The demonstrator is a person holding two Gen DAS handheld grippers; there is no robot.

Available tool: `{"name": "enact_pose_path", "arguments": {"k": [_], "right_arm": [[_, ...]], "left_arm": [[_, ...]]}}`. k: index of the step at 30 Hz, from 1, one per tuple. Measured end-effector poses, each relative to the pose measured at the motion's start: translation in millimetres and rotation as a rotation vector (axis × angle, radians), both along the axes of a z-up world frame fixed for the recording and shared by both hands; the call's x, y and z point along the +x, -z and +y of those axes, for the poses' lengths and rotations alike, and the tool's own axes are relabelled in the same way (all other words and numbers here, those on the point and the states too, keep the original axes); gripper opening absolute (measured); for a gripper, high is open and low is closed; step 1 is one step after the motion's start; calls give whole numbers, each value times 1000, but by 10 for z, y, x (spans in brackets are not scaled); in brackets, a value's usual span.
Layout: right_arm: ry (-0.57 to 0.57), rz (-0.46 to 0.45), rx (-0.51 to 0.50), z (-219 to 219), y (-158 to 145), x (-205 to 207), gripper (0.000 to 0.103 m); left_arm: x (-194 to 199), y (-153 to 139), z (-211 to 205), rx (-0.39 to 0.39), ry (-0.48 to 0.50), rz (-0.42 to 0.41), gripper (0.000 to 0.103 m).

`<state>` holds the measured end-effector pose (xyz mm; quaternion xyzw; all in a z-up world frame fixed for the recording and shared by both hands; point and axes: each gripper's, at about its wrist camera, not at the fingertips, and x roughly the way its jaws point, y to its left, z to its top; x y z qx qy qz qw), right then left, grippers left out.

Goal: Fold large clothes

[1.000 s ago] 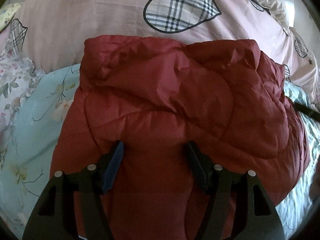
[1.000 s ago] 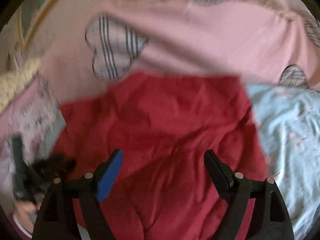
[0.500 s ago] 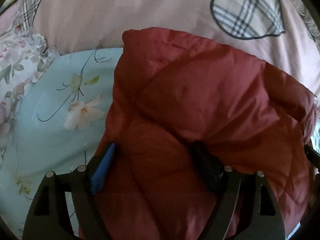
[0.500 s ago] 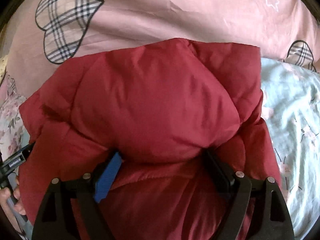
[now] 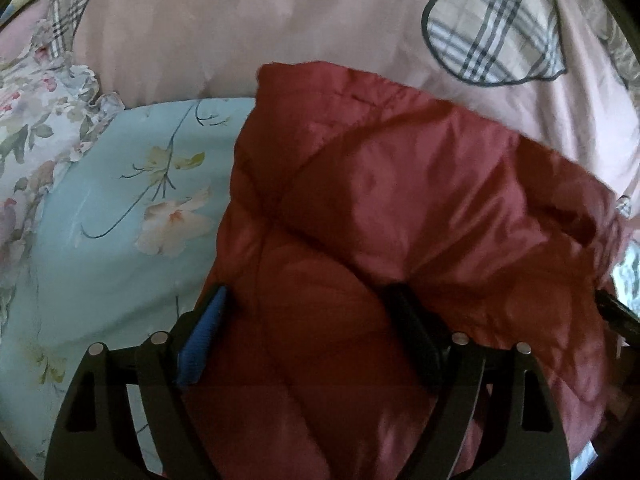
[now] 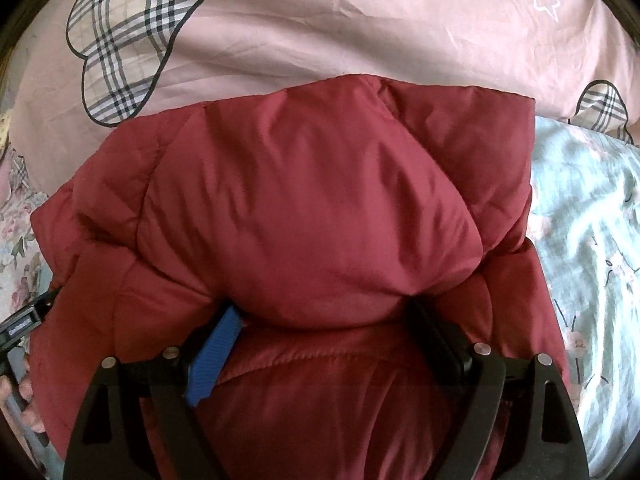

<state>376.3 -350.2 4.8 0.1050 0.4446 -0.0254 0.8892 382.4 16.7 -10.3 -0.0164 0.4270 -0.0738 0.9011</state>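
Observation:
A dark red padded jacket (image 5: 400,208) lies folded into a thick bundle on the bed. In the right wrist view the jacket (image 6: 312,208) fills the middle, its top layer bulging toward me. My left gripper (image 5: 306,296) stands wide at the jacket's left edge, with padded cloth between its fingers; the blue pad lies along the edge and the dark finger is tucked under a fold. My right gripper (image 6: 326,312) is also wide, both fingertips pushed under the bulging top layer. Neither gripper's pads visibly squeeze the cloth.
A pink duvet (image 6: 360,20) with plaid hearts lies behind the jacket. Light blue floral sheet (image 5: 100,220) shows left of it, and the sheet (image 6: 592,220) shows to the right too. A frilled floral pillow (image 5: 36,112) is far left. A hand (image 6: 24,400) shows at the left rim.
My left gripper has slid to the jacket's left edge and its jaws have widened. My right gripper has come down onto the jacket, and its tips now sit under the top fold.

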Motion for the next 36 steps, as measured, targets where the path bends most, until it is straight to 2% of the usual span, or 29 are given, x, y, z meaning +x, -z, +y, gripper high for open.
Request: {"name": "enact_pose_path", "arguments": {"k": [1, 6, 12, 18, 24, 30, 36], "right_arm": [[-1, 1, 2, 1, -4, 1, 87], [-1, -14, -5, 20, -143, -111, 86], [-31, -67, -17, -14, -421, -523, 88], [-54, -68, -8, -106, -521, -946, 88], [-38, -64, -17, -201, -545, -1258, 88], [7, -48, 26, -483, -508, -1453, 88], [66, -34, 140, -831, -314, -1505, 88]], "left_arm": [[-52, -35, 18, -11, 2, -4, 84], [-344, -206, 171, -58, 23, -25, 84], [-553, -285, 386, -112, 35, -39, 84], [-694, -263, 572, -147, 44, -34, 84], [-731, -231, 717, -173, 45, -23, 84], [-737, -193, 756, -197, 59, -9, 84], [-657, -83, 823, -330, 95, 55, 84]]}}
